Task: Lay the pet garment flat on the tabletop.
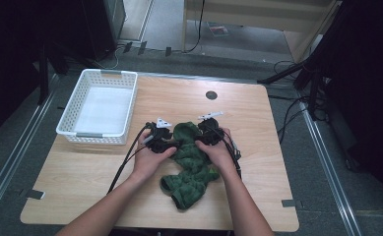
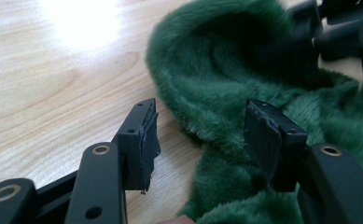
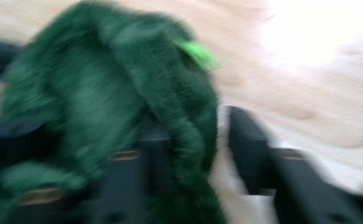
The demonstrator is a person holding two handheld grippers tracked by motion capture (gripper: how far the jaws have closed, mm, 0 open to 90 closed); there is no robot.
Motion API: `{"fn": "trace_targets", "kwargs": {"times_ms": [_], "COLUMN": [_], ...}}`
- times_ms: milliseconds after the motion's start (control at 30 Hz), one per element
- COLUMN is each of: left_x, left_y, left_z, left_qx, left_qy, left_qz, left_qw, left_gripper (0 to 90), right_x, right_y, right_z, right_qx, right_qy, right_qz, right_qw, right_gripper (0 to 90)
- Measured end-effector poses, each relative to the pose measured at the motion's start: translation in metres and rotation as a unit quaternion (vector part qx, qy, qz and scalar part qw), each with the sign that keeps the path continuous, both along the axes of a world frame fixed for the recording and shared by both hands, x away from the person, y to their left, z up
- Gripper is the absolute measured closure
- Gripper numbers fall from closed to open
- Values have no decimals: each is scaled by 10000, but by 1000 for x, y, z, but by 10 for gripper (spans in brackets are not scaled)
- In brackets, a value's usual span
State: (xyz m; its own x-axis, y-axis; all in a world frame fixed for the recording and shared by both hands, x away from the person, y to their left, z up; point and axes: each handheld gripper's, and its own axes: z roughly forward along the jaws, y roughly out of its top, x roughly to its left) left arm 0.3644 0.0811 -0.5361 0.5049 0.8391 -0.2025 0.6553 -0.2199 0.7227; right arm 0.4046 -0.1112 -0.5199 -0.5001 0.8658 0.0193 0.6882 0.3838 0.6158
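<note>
A: We start with the wooden table [image 1: 258, 167], then the white basket [image 1: 100, 107] at its far left corner.

B: Near the table's middle we see the green fuzzy cloth [image 1: 191, 164], crumpled, running from between the hands back toward the near edge, well apart from the basket.

A: We have the left gripper [image 1: 160, 133] at the cloth's left edge. In the left gripper view [image 2: 200, 135] its jaws stand about half apart; a fold of cloth lies between them, against the right pad, and the left pad is clear of it.

B: The right gripper [image 1: 209, 129] sits at the cloth's far right. Its own view [image 3: 188, 149] is blurred: cloth is draped over one jaw, and we cannot tell whether the pads press it.
</note>
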Motion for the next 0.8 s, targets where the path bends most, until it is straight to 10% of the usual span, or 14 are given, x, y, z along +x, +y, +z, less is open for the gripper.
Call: {"fn": "trace_targets", "kwargs": {"times_ms": [200,333,533,667,800], "left_x": [5,9,24,34,41], "left_y": [0,3,3,0,1], "left_z": [-6,-4,0,1,-3], "left_qx": [131,68,51,190,315], "left_qy": [39,45,-42,-87,-72], "left_qz": [226,338,384,435,577], "left_qw": [9997,9994,9992,9988,9978], "left_gripper": [470,470,453,494,496], "right_x": [11,5,-4,-6,-1], "right_y": [-11,-24,-20,-20,-32], "right_z": [11,26,3,-6,-6], "right_qx": [125,901,508,180,126], "right_qy": [-824,-1503,-758,-709,-648], "right_qz": [60,428,1570,1277,788], "right_qw": [9965,9836,9834,9891,9947], "right_gripper": [875,866,644,501,654]}}
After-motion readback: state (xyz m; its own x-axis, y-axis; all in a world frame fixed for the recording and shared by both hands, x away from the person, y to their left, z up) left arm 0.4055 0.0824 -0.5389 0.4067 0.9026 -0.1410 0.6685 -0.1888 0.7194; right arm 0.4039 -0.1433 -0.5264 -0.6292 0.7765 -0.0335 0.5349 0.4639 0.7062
